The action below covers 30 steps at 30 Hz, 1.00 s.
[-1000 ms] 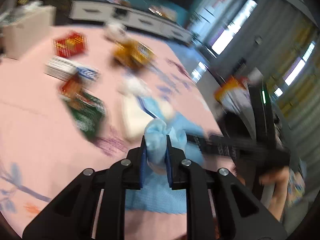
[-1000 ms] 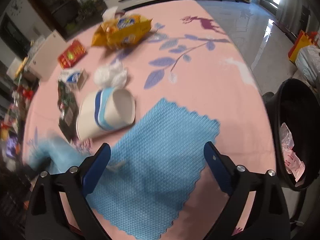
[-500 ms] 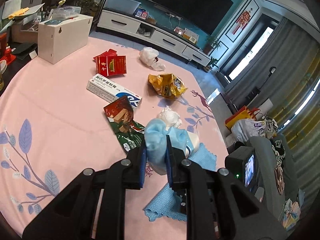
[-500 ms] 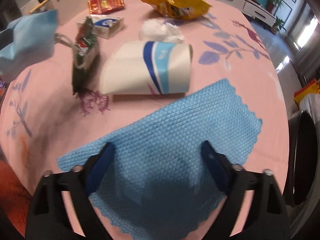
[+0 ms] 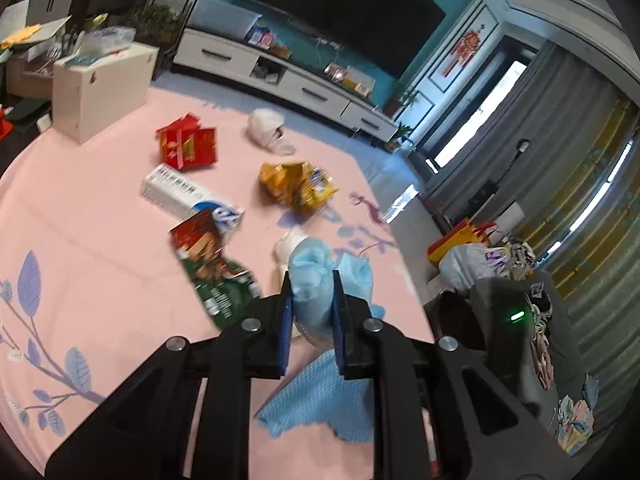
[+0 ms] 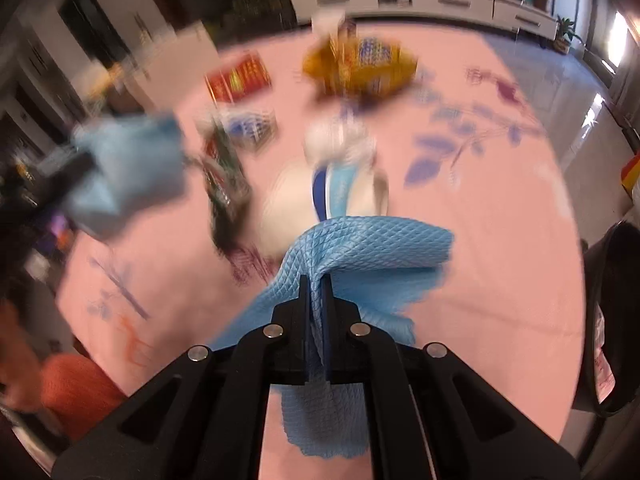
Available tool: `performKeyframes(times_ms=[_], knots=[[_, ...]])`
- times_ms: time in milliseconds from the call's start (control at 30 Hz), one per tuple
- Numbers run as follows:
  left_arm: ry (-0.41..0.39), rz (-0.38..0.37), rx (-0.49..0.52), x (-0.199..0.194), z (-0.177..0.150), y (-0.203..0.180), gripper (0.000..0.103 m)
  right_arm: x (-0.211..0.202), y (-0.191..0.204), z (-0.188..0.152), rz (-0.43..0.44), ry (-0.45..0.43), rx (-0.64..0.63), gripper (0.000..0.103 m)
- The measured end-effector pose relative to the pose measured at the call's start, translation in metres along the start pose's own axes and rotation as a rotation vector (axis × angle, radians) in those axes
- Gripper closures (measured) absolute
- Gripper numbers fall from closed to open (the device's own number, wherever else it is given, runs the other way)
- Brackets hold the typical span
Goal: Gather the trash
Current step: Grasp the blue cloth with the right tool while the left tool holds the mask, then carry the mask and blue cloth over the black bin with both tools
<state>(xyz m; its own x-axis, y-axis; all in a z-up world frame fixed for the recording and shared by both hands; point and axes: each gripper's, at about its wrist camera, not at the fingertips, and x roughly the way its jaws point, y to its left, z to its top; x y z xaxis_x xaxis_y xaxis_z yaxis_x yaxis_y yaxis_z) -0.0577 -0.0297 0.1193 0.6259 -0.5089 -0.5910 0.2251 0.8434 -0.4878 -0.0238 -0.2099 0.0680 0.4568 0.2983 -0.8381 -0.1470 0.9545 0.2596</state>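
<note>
My left gripper [image 5: 311,280] is shut on a crumpled light blue wad [image 5: 308,256], held above the pink table [image 5: 80,240]. The same wad [image 6: 128,176] shows blurred at the left of the right wrist view. My right gripper [image 6: 316,280] has its jaws closing on a pinched fold of the blue waffle cloth [image 6: 380,244], and the pads press it. The cloth [image 5: 320,400] is bunched, with one end raised off the table. A paper cup [image 6: 332,196] lies on its side just beyond the cloth.
Scattered on the table are a yellow snack bag [image 5: 296,186], red packs [image 5: 188,148], a white carton [image 5: 180,196], a green and red wrapper [image 5: 212,264] and a white tissue wad [image 5: 266,130]. A white box [image 5: 100,88] stands far left. A black bin [image 6: 612,320] sits beyond the right edge.
My right gripper stood open over the flat cloth; it has now shut on a fold and the cloth is bunched and lifted. My left gripper rose a little with the wad.
</note>
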Motion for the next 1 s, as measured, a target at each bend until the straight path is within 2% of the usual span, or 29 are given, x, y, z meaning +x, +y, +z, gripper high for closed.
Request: performKeyframes(times_ms=[100, 233, 300, 333, 433, 600, 700, 833, 1000], knots=[[-0.01, -0.018, 0.045, 0.003, 0.006, -0.025, 0.085, -0.045, -0.018, 0.014, 0.03, -0.132, 0.061, 0.097], [-0.016, -0.051, 0.106, 0.015, 0.012, -0.065, 0.085, -0.094, -0.055, 0.023, -0.047, -0.295, 0.157, 0.097], [0.0, -0.08, 0.142, 0.028, 0.012, -0.092, 0.085, -0.117, -0.076, 0.021, -0.12, -0.366, 0.21, 0.097], [0.008, -0.09, 0.16, 0.035, 0.01, -0.104, 0.085, -0.133, -0.09, 0.018, -0.189, -0.414, 0.249, 0.097], [0.037, -0.131, 0.221, 0.061, 0.002, -0.149, 0.085, -0.159, -0.126, 0.006, -0.292, -0.488, 0.349, 0.097], [0.146, -0.236, 0.276, 0.117, -0.032, -0.22, 0.085, -0.18, -0.177, -0.018, -0.429, -0.537, 0.463, 0.097], [0.212, -0.273, 0.293, 0.148, -0.053, -0.251, 0.085, -0.18, -0.204, -0.028, -0.437, -0.527, 0.518, 0.097], [0.28, -0.272, 0.322, 0.189, -0.077, -0.282, 0.085, -0.176, -0.229, -0.043, -0.447, -0.503, 0.581, 0.097], [0.362, -0.239, 0.337, 0.23, -0.096, -0.295, 0.085, -0.164, -0.264, -0.064, -0.43, -0.452, 0.686, 0.097]])
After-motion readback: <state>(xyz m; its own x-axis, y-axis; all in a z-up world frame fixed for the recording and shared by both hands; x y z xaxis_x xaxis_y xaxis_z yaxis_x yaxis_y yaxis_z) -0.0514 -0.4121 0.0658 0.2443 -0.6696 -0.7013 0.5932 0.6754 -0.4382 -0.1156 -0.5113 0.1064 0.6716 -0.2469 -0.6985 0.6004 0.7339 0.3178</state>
